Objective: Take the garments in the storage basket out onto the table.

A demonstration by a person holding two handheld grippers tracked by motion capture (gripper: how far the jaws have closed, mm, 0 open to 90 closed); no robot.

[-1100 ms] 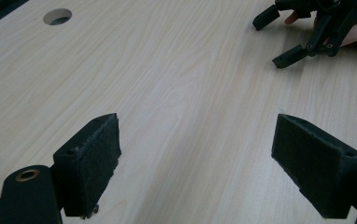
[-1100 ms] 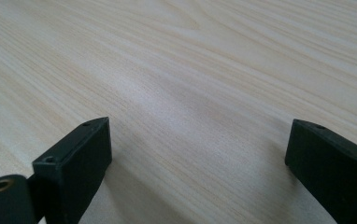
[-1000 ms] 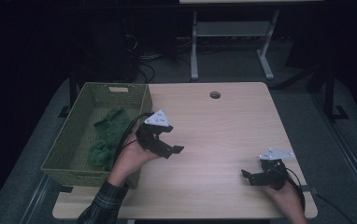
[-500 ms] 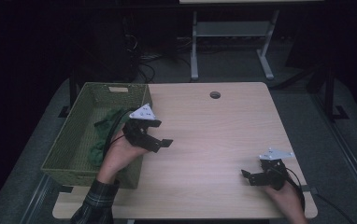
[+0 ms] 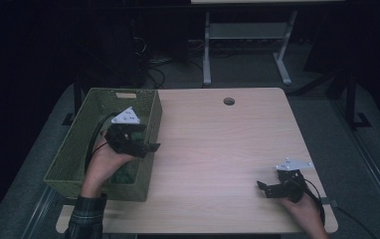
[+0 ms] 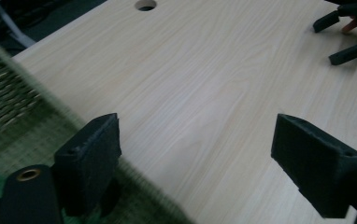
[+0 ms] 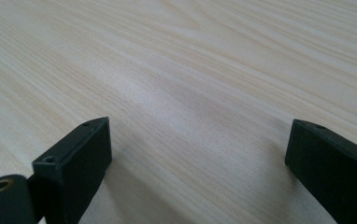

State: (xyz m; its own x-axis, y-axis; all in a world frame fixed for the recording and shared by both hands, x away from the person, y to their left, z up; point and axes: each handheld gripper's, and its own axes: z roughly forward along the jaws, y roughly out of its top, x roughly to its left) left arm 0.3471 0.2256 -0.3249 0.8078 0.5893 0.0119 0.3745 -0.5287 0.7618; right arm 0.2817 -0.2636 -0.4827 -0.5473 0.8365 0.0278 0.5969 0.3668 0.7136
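The left gripper [image 5: 137,141] hangs over the right rim of the green basket [image 5: 73,154], fingers [image 6: 90,161] spread apart and empty. A green cloth [image 5: 126,172] lies inside the basket (partly hidden by the hand). The right gripper [image 5: 272,188] rests on the table [image 5: 218,149] well right of the basket, fingers apart.

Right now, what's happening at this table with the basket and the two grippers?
A person works at a wooden table with a gripper in each hand. The left gripper hangs over the right rim of a green woven basket that holds something green; its fingers are open and hold nothing. The right gripper sits low at the table's near right corner, fingers open over bare wood.
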